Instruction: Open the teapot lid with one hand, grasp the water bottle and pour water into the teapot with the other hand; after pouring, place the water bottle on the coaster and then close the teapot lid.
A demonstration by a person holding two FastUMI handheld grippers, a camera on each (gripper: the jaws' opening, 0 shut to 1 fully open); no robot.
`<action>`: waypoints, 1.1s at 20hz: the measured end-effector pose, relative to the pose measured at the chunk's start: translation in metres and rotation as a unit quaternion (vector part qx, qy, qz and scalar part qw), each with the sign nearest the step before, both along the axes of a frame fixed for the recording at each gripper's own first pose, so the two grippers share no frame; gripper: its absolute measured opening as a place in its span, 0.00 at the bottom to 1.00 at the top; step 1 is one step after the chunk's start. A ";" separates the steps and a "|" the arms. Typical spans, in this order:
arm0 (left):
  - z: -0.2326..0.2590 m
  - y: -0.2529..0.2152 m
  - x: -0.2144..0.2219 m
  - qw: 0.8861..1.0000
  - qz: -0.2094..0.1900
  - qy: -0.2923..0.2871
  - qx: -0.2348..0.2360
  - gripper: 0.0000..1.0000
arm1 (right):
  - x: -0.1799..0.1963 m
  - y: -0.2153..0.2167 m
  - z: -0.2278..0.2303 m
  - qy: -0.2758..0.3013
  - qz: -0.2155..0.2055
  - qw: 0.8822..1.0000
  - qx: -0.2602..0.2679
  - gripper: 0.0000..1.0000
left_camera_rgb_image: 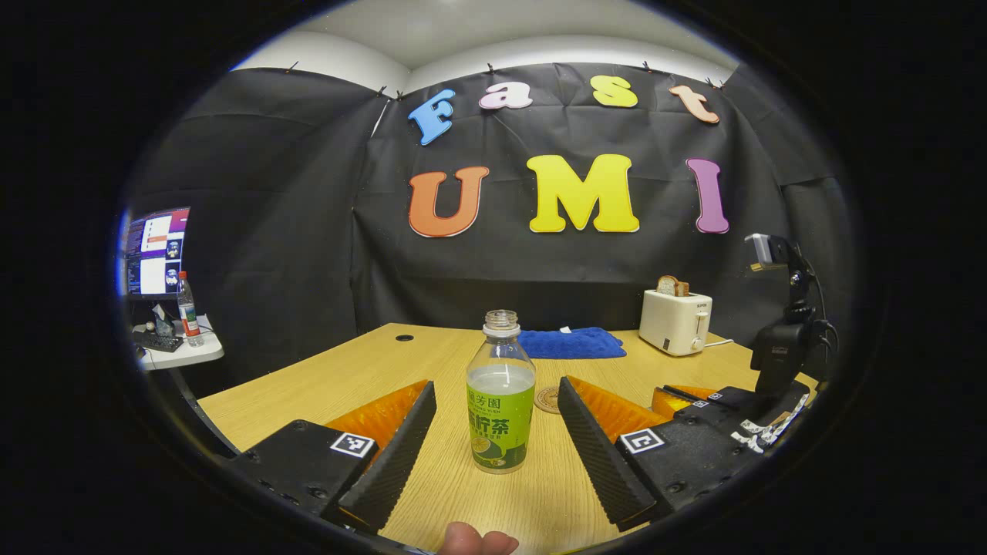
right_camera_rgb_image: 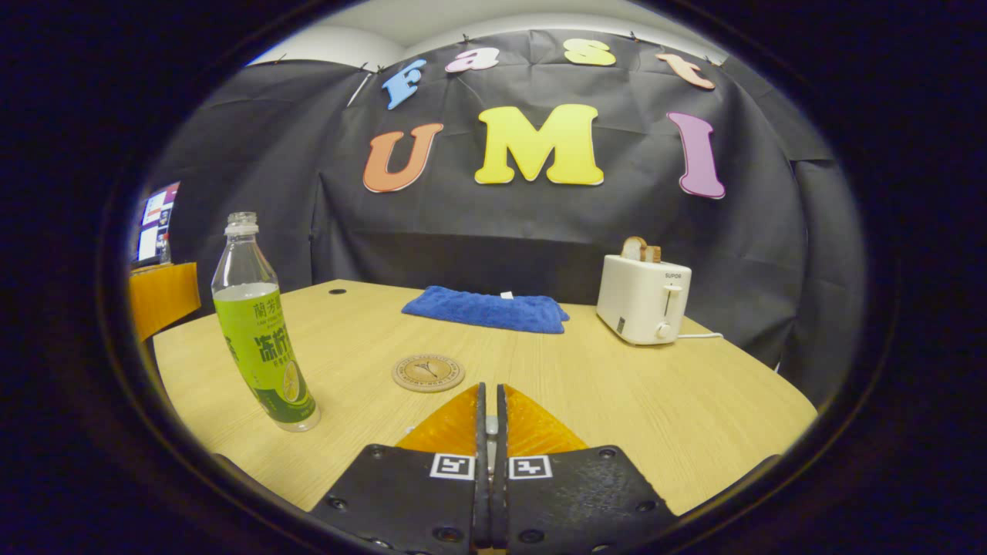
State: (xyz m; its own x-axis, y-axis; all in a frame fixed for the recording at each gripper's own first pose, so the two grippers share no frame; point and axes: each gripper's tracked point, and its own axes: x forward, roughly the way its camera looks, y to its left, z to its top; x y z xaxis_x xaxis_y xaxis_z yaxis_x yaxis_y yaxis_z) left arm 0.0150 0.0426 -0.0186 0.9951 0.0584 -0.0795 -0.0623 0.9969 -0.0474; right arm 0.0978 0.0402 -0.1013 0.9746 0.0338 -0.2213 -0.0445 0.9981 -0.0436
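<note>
Left tool [left_camera_rgb_image: 497,439]: fingers spread wide, one on each side of the water bottle, neither touching it; judged to be lined up for a side grasp at label height
Right tool [right_camera_rgb_image: 489,420]: fingers closed against each other, nothing between them; held low over the near edge of the table, aimed toward the coaster
Water bottle [left_camera_rgb_image: 500,393]: stands upright on the table [left_camera_rgb_image: 347,378], long axis vertical, open uncapped neck pointing up; partly filled, green label around the lower body; in the right gripper view it stands at the left, well apart from the right tool
Coaster [right_camera_rgb_image: 428,372]: round disc lying flat on the table, near the bottle, bare on top; probably left free as the bottle's resting place after pouring
Teapot: not located in these views, so the lid's state cannot be told
Background items: blue cloth [right_camera_rgb_image: 486,308] flat at the far side; toaster [right_camera_rgb_image: 644,299] holding bread, far right; both well apart from the bottle
Task stage: judged early, bottle not yet gripped
</note>
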 end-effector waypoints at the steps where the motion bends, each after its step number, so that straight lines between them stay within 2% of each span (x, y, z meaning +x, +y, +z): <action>1: -0.001 -0.001 0.000 1.000 -0.001 0.002 -0.001 0.99 | -0.002 -0.001 -0.001 0.001 0.002 1.000 -0.001 0.02; 6: -0.014 0.004 0.001 1.000 0.003 0.015 -0.005 0.99 | -0.002 0.001 0.012 -0.015 0.019 1.000 0.015 0.01; 13: -0.052 0.000 0.003 0.998 -0.022 0.057 -0.019 1.00 | -0.012 -0.004 0.037 -0.037 0.028 0.999 0.021 0.01; 22: -0.080 -0.004 0.039 0.995 -0.036 0.087 -0.030 1.00 | -0.027 -0.023 0.054 -0.045 0.020 0.999 0.023 0.00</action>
State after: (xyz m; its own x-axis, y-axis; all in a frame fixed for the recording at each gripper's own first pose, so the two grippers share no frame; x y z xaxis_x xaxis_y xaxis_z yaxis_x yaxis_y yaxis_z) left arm 0.0536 0.0390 -0.0985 0.9677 -0.0225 -0.2512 -0.0032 0.9949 -0.1013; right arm 0.0711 0.0169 -0.0476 0.9882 0.0808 -0.1302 -0.0821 0.9966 -0.0043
